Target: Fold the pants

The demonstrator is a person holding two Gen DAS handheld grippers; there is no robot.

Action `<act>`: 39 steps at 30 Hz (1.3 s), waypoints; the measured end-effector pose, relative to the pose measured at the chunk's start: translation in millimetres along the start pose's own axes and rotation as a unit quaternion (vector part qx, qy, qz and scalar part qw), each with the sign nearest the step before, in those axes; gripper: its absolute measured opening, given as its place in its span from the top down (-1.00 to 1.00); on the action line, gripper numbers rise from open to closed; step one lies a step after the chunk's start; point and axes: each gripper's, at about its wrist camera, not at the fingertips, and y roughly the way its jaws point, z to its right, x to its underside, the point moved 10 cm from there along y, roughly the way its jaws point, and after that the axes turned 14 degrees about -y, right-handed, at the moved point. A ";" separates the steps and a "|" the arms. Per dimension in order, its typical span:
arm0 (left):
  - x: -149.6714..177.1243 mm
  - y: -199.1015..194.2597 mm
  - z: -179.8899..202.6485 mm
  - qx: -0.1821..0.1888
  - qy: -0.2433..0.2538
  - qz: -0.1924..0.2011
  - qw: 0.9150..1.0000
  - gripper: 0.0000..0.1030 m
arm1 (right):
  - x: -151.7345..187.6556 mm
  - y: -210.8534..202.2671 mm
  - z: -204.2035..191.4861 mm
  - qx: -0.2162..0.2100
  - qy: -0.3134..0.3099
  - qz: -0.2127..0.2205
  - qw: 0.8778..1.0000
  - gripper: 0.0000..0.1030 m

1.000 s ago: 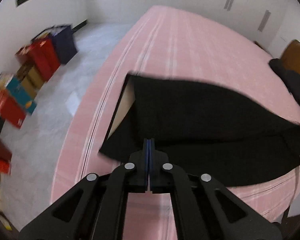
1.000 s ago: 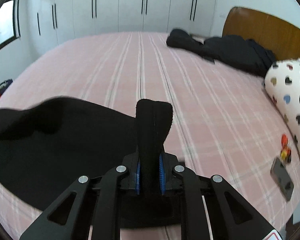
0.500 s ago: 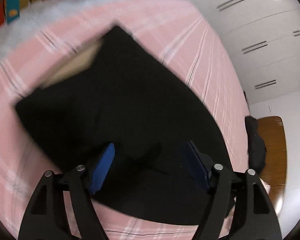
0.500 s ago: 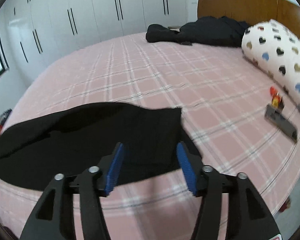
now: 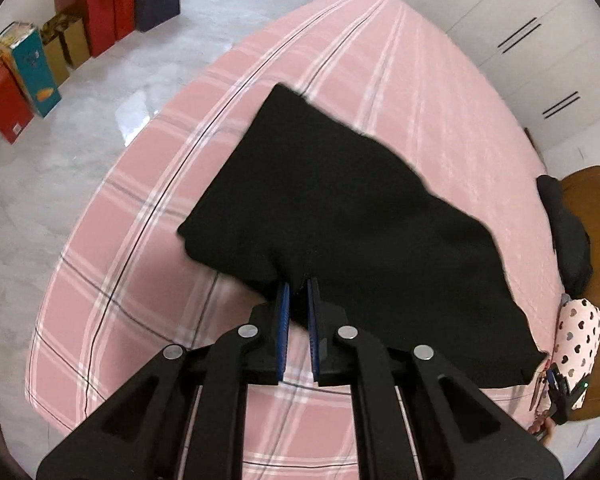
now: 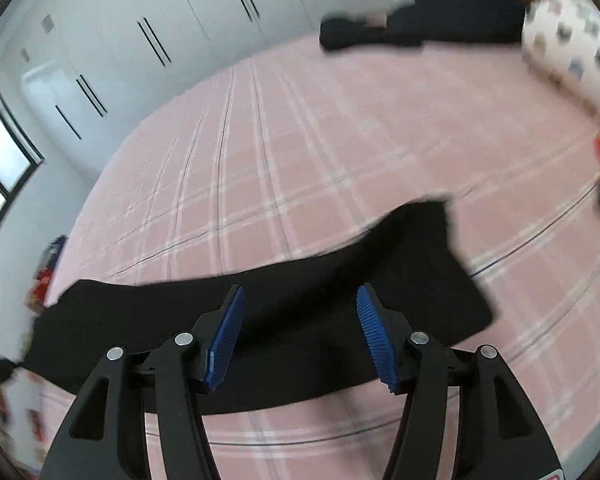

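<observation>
Pants (image 5: 352,216) lie flat on the pink bed (image 5: 148,280), near its front edge; your left tool (image 5: 296,300) has just been closing and now pinches a bunched bit of the near hem, so a lift may drag only one layer and skew the fold; your right tool (image 6: 300,320) hangs half open over the cloth, holding nothing; a heart-print pillow (image 5: 578,332) and dark clothes (image 6: 412,28) lie well apart, blocking nothing.

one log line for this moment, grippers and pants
left gripper: just closing, pinching near edge of black fabric pants | right gripper: open above pants, nothing held | pants: flat on pink plaid bedsheet
</observation>
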 end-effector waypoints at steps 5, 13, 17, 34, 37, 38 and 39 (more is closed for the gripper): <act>-1.3 10.2 -7.1 -0.008 -0.003 0.002 1.000 0.85 | 16.1 24.3 1.3 -0.003 0.032 -0.050 0.998 -0.11; 13.1 14.7 -23.1 -0.016 -0.005 -0.002 1.000 0.85 | 13.3 29.8 41.5 0.010 0.150 -0.034 0.988 -0.11; 9.2 15.7 -21.4 -0.020 -0.011 -0.005 1.000 0.85 | -6.3 61.7 42.6 0.022 0.152 -0.056 0.987 0.90; 7.2 19.5 -8.1 -0.028 0.055 0.033 0.998 0.83 | 26.1 46.5 62.0 0.018 0.144 -0.010 0.989 0.92; 0.8 3.8 5.2 -0.022 0.081 0.055 0.995 0.83 | 11.5 27.2 52.7 0.018 0.129 0.030 0.991 0.92; 0.5 3.7 5.7 -0.026 0.089 0.055 0.994 0.83 | 11.0 26.5 52.0 0.021 0.124 0.027 0.992 0.91; 1.2 9.0 1.7 -0.044 0.101 0.053 0.992 0.83 | 17.6 36.0 53.3 0.035 0.112 -0.001 0.993 0.90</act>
